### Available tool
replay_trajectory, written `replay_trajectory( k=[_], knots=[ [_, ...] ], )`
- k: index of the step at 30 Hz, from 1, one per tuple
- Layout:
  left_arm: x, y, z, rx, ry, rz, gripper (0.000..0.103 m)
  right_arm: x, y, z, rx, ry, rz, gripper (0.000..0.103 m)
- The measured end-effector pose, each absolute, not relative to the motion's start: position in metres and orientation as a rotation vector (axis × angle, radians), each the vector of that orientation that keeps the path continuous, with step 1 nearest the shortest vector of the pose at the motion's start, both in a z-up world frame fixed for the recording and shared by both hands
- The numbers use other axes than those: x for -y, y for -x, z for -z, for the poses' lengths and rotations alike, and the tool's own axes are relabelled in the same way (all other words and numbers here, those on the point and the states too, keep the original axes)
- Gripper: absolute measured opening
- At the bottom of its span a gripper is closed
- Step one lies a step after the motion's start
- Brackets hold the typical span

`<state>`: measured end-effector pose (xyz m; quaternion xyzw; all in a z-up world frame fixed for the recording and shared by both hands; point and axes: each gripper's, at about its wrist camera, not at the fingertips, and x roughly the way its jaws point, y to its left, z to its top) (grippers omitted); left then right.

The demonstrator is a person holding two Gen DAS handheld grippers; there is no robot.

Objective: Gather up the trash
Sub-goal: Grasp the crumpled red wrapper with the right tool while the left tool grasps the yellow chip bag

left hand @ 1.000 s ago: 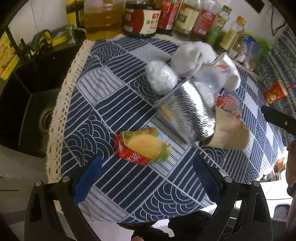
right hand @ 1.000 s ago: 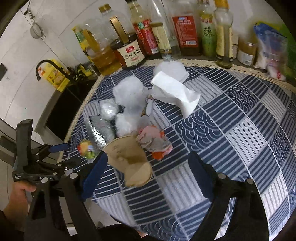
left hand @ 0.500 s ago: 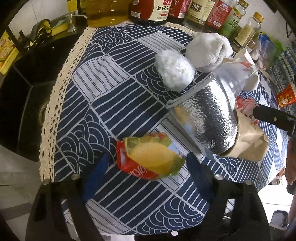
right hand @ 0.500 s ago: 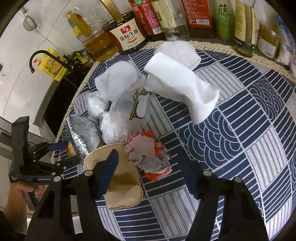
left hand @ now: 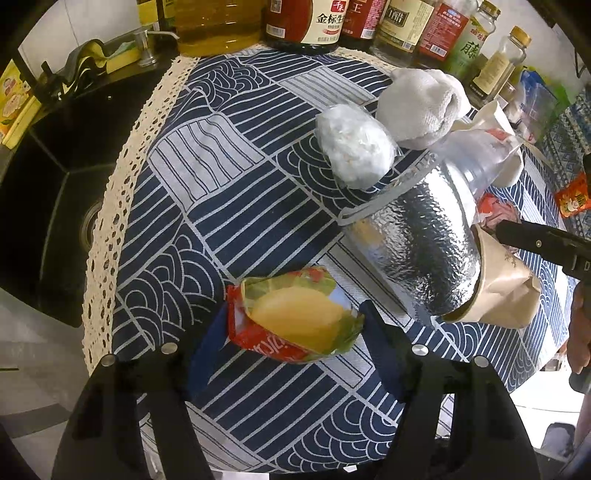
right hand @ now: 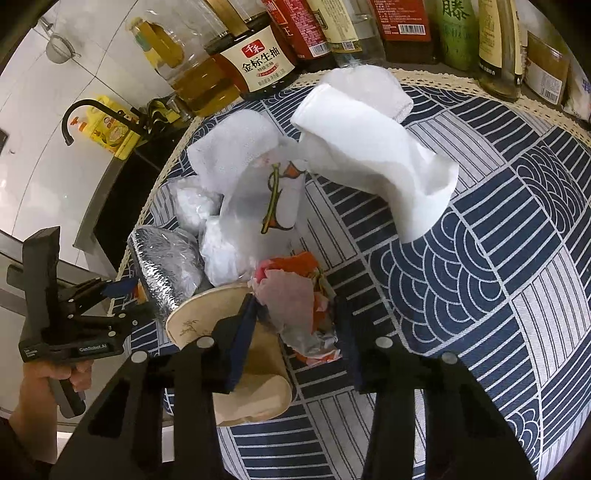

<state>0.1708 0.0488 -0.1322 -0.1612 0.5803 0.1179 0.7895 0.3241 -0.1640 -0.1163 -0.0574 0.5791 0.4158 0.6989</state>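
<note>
trash lay scattered on the blue patterned tablecloth [left hand: 236, 192] beside the dark sink [left hand: 48, 206]. my left gripper [left hand: 291, 332] pointed steeply down, its jaws closing around a red and yellow snack wrapper [left hand: 295, 325] lying flat on the cloth; the blue pads sat just beside the wrapper's two ends, and i could not tell if they pressed it. my right gripper [right hand: 295, 325] was closing too, with a crumpled pink and orange wrapper [right hand: 295, 299] between its pads, the left pad over the rim of a tipped brown paper cup [right hand: 255, 384]. a silver foil bag [left hand: 417, 251] lay against that cup. white tissue wads [right hand: 236, 155] and a plastic bag [right hand: 269, 206] lay behind, bottles [left hand: 306, 18] along the far edge.
</note>
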Motion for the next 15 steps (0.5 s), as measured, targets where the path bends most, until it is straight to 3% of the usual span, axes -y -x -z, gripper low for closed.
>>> replay_trajectory(
  k=[15],
  knots=[
    [-0.046,-0.159,0.105,-1.179,0.343,-0.216,0.067,0.180,-0.313,0.083,-1.212,0.093,-0.884,0.042]
  ],
)
